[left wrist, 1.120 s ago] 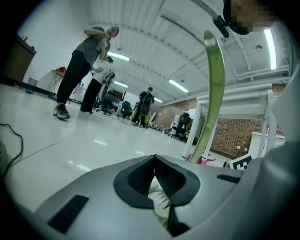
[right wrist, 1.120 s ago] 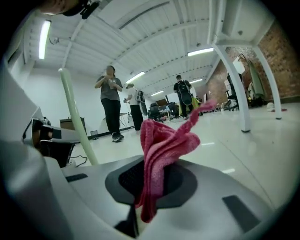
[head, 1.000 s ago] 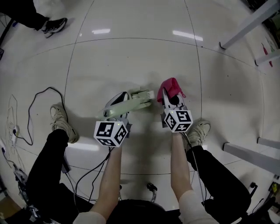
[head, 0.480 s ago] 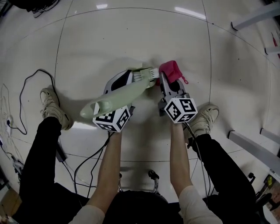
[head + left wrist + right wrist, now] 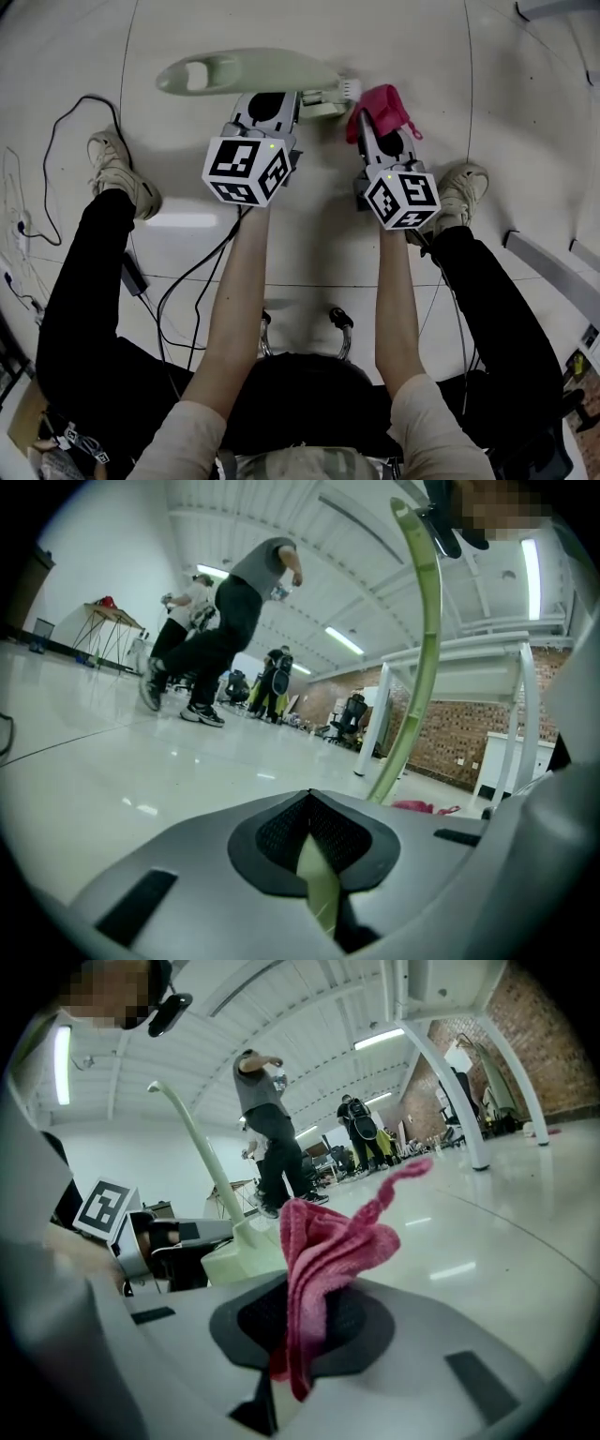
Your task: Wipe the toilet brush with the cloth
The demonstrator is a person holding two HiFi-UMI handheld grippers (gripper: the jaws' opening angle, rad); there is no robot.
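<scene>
The pale green toilet brush (image 5: 246,69) lies level above my hands in the head view, its loop handle to the left and its white bristles (image 5: 350,89) to the right. My left gripper (image 5: 298,97) is shut on it near the head end. In the left gripper view the green stem (image 5: 424,658) rises from the shut jaws (image 5: 314,860). My right gripper (image 5: 371,131) is shut on a pink cloth (image 5: 382,106), held just right of the bristles. In the right gripper view the cloth (image 5: 323,1241) sticks up from the jaws (image 5: 298,1335), with the brush (image 5: 242,1246) to its left.
A black cable (image 5: 58,202) runs over the glossy tiled floor at the left. The person's shoes (image 5: 118,169) (image 5: 463,190) flank the grippers. A metal frame leg (image 5: 555,272) lies at the right. People (image 5: 220,621) walk far off, near white table legs (image 5: 441,1082).
The brush swung from slanting down-left to lying level across the top. Both grippers sit higher in the head view, and the cloth stays beside the brush head.
</scene>
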